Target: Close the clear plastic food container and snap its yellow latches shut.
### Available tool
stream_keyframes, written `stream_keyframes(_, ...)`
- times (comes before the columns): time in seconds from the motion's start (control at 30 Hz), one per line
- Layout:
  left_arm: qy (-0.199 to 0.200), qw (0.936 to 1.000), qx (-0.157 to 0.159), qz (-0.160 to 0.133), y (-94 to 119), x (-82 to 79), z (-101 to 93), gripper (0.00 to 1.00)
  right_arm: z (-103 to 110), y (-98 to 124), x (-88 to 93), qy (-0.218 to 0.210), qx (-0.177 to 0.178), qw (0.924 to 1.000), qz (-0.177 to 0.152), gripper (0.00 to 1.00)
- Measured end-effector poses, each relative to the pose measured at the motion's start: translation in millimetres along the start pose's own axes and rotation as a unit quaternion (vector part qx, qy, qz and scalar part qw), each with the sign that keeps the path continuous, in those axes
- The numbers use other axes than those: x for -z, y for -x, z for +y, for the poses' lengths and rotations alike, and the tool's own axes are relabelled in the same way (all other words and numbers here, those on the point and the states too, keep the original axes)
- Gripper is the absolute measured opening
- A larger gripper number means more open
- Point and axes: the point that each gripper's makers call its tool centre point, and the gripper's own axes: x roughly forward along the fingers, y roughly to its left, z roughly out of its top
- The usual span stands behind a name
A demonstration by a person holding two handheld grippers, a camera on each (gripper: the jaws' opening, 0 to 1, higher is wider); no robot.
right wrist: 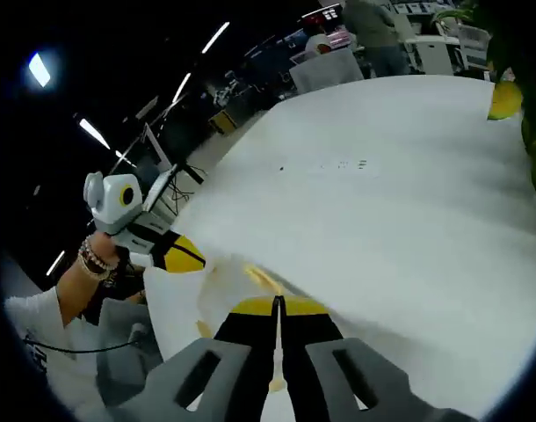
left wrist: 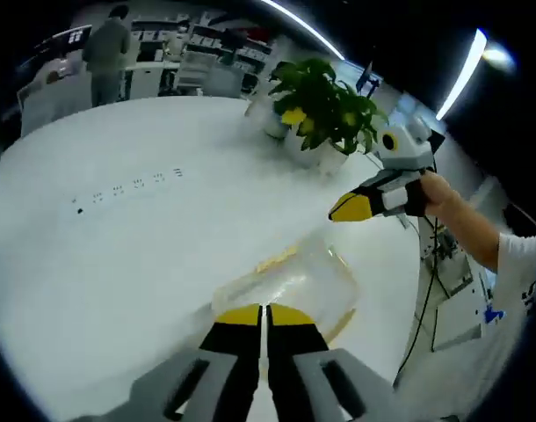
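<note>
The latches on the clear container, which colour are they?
Yellow latches on the clear container, best seen in the left gripper view.

Right tongs (right wrist: 278,308) closed above clear container (right wrist: 242,286) on white table (right wrist: 382,202); left tongs (right wrist: 176,255) alongside

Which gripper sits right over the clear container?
The left gripper: its shut jaws lie over the container. The right gripper hovers apart, toward the plant.

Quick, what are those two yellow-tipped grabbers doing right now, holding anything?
Left gripper: fingers closed together, holding nothing, just above the clear container.
Right gripper: fingers closed together, holding nothing, over the white table.
</note>
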Motion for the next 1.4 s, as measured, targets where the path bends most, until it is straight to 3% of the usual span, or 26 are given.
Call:
stream_keyframes(0.13, -0.009, 0.9987, 0.044, -0.025, -10, -2.8, -30.1, 0.0, 9, -20, 5.7, 0.008, -0.009, 0.9997, 0.021, 0.0)
stream_keyframes(0.23, -0.028, 0.9981, 0.046, -0.028, -18, -1.2, -41.4, 0.0, 19, -38, 16.1, 0.021, -0.022, 0.9981, 0.054, 0.0)
stream_keyframes(0.33, -0.035, 0.9983, 0.042, -0.02, -25, 1.7, -43.2, 0.0, 23, -47, 16.4, 0.032, -0.03, 0.9966, 0.071, 0.0)
stream_keyframes(0.5, -0.022, 0.9978, 0.062, -0.009, -34, 7.0, -49.5, 0.0, 27, -52, 23.9, 0.056, -0.02, 0.9943, 0.089, 0.0)
stream_keyframes(0.83, -0.093, 0.9936, 0.058, 0.027, -39, 22.1, -59.9, 0.0, 17, -53, 20.8, 0.063, 0.005, 0.9946, 0.082, 0.0)
stream_keyframes(1.1, -0.087, 0.9936, 0.066, 0.029, -33, 28.1, -65.4, 0.0, 6, -51, 4.2, 0.036, 0.021, 0.9981, 0.045, 0.0)
stream_keyframes(1.2, -0.082, 0.9938, 0.068, 0.031, -31, 30.2, -67.5, 0.0, -7, -51, -0.6, 0.033, 0.043, 0.9981, 0.031, 0.0)
stream_keyframes(1.3, -0.09, 0.9926, 0.069, 0.042, -33, 38.8, -69.3, 0.0, -14, -54, -0.7, 0.009, 0.045, 0.9987, 0.021, 0.0)
stream_keyframes(1.4, -0.094, 0.9923, 0.073, 0.033, -32, 36.1, -71.7, 0.0, -19, -58, 4.2, 0.004, 0.049, 0.9985, 0.026, 0.0)
